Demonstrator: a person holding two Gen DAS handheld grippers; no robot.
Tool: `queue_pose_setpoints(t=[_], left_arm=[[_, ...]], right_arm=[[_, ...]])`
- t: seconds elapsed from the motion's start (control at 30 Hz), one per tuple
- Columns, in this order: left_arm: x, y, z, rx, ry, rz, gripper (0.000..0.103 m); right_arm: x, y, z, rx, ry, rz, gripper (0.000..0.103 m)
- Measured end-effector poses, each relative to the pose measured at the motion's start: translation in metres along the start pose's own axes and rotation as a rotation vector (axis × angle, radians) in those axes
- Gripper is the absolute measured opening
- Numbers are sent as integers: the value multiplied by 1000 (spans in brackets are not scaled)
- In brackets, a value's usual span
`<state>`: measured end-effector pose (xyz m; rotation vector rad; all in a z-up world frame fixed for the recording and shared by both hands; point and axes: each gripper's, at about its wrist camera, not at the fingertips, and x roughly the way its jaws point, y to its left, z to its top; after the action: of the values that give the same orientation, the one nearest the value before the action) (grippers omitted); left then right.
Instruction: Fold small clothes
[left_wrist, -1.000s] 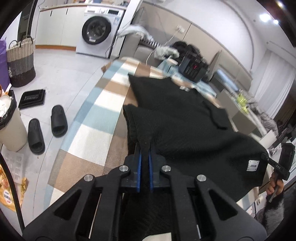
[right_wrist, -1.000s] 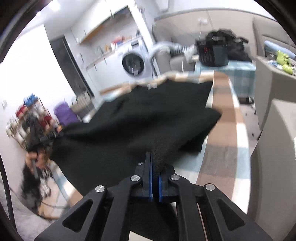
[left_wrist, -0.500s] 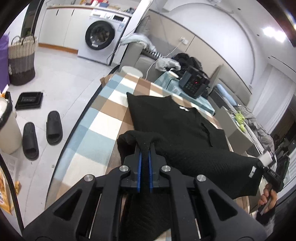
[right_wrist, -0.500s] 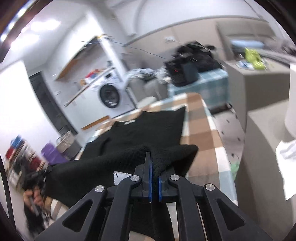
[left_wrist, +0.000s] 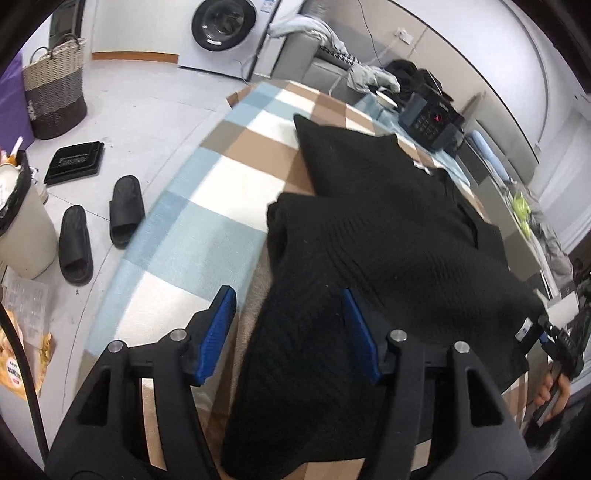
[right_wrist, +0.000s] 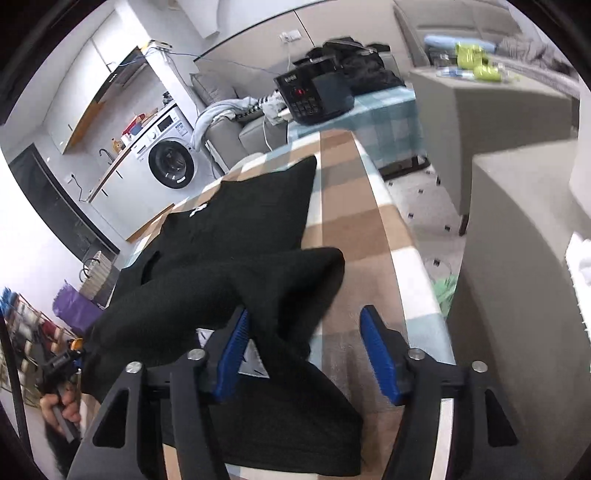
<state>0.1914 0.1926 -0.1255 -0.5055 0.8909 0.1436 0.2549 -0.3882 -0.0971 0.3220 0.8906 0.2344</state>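
Lying half-folded on the checked worktop (left_wrist: 207, 229), the black garment (left_wrist: 388, 236) had its near edge doubled toward twelve o'clock; both tongs, left (left_wrist: 288, 332) and right (right_wrist: 308, 354), gaped apart, further folds remaining

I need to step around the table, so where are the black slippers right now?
In the left wrist view, the black slippers lie on the floor left of the checked table, beside the beige bin.

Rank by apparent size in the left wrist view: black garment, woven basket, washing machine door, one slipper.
1. black garment, by far the largest.
2. woven basket.
3. washing machine door and slipper: about alike, and the slipper is nearer the camera, so I won't rank them.
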Motion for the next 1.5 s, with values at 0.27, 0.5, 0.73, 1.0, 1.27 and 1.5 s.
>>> queue_pose_setpoints(t=[0.27,0.5,0.73,1.0,1.27,1.5], left_arm=[[22,-25,5,62,0,-26,34],[31,-37,12,106,3,-17,18],[33,-52,10,172,13,2,18],[14,-50,-16,212,35,-18,18],[-23,-31,-45,189,37,-34,18],[-54,-18,-59,170,20,-26,27]], right_arm=[[41,29,-5,-122,80,50,60],[52,40,-9,-186,90,-16,26],[40,38,-22,-180,108,-14,24],[17,34,-42,-158,121,-17,24],[0,37,-54,-165,151,-30,24],[-13,30,-44,-114,121,-57,45]])
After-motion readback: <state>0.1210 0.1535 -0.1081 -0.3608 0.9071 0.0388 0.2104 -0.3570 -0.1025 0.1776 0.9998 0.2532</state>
